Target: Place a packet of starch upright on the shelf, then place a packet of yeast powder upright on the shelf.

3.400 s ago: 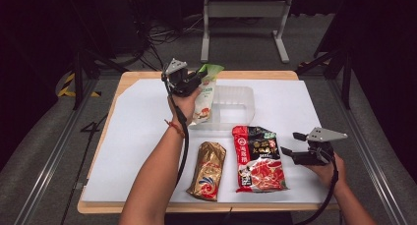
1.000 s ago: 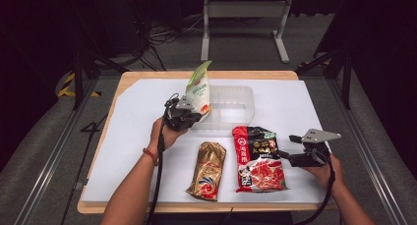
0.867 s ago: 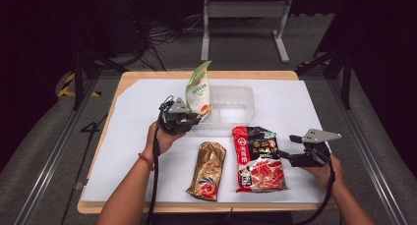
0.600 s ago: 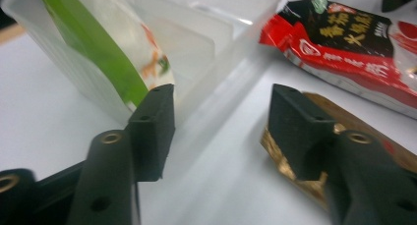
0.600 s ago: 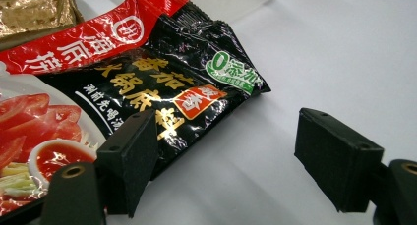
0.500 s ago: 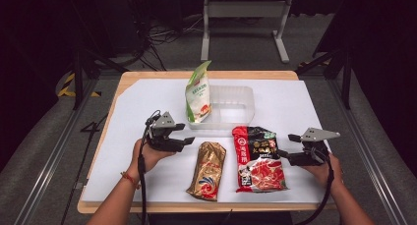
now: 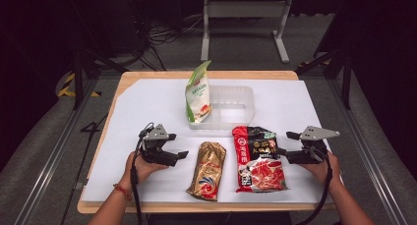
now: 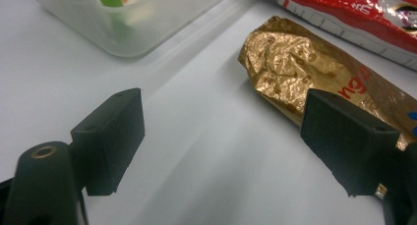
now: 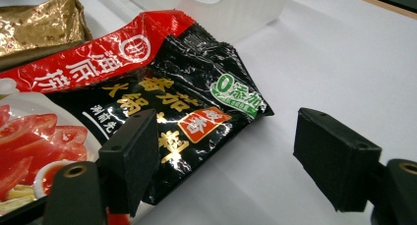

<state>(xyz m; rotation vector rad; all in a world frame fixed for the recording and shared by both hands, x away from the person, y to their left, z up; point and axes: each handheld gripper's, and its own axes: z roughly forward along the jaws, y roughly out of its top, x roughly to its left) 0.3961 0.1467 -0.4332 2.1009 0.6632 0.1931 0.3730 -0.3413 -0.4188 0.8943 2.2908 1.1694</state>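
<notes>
Both forearms come in from the near edge, each hand wrapped around the rear of its tool. The left hand [image 7: 140, 167], a red band at its wrist, holds the left gripper [image 7: 181, 155] low and level, jaws pointing toward the right hand's side. Those jaws stand wide apart with nothing between them. The right hand [image 7: 322, 167] holds the right gripper [image 7: 285, 143] level too, jaws pointing back toward the left. These also stand spread wide, the gap between them empty. A cable trails back from each tool along the forearm.
</notes>
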